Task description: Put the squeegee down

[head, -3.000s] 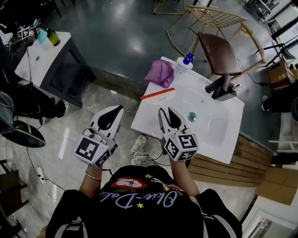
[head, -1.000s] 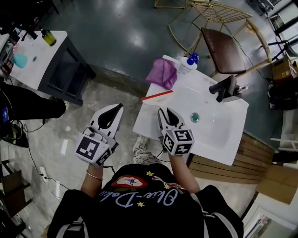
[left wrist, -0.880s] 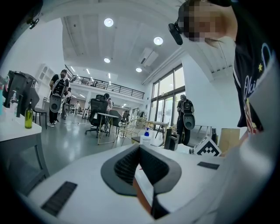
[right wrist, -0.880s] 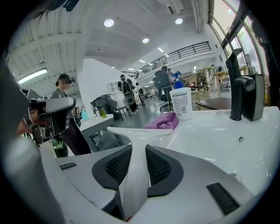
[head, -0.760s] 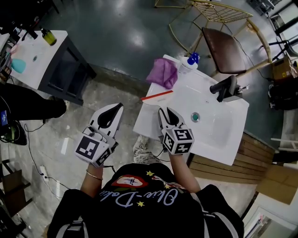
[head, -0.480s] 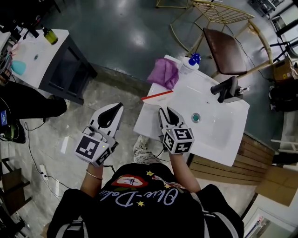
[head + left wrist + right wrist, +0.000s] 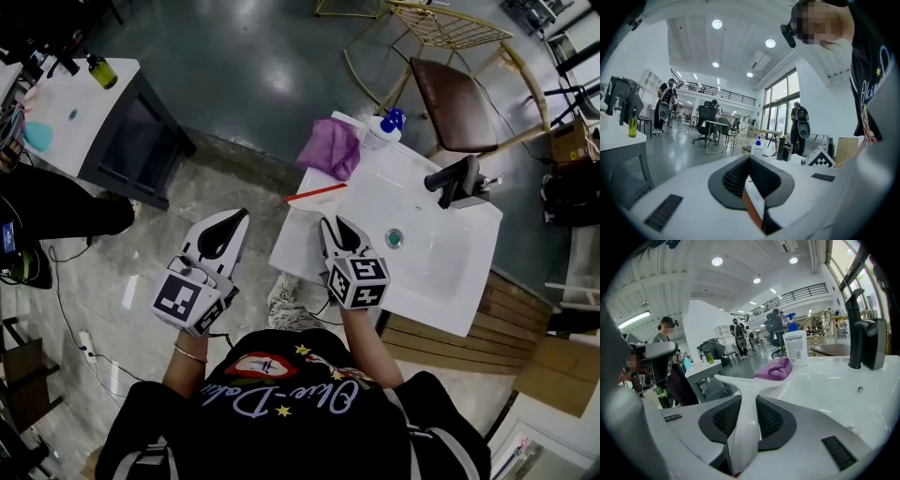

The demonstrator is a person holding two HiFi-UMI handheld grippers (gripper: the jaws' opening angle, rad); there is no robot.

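Off the left side of the white rectangular ceramic washbasin [image 7: 427, 277], over the grey stone floor [image 7: 141, 234], the left gripper [image 7: 240, 217] hovers with its two black-padded jaws pressed tip to tip, and nothing is caught in them. At the basin's near left corner sits the right gripper [image 7: 335, 223], jaws clamped on the white plastic handle of the T-shaped squeegee with the red blade [image 7: 317, 193]. The blade end points away from the person, lying across the basin's left rim. Whether it touches the ceramic or hangs just above it can't be told. Beyond the blade, on the basin's far left corner, there's a crumpled purple cloth [image 7: 330, 148], and just beside that a white bottle with a blue spray cap [image 7: 382, 127]. In the bowl of the basin, a small green drain [image 7: 395, 238]. At its right edge stands the black tap [image 7: 452, 178], and behind the basin, a brown-seated chair with a gold wire frame [image 7: 455, 94].
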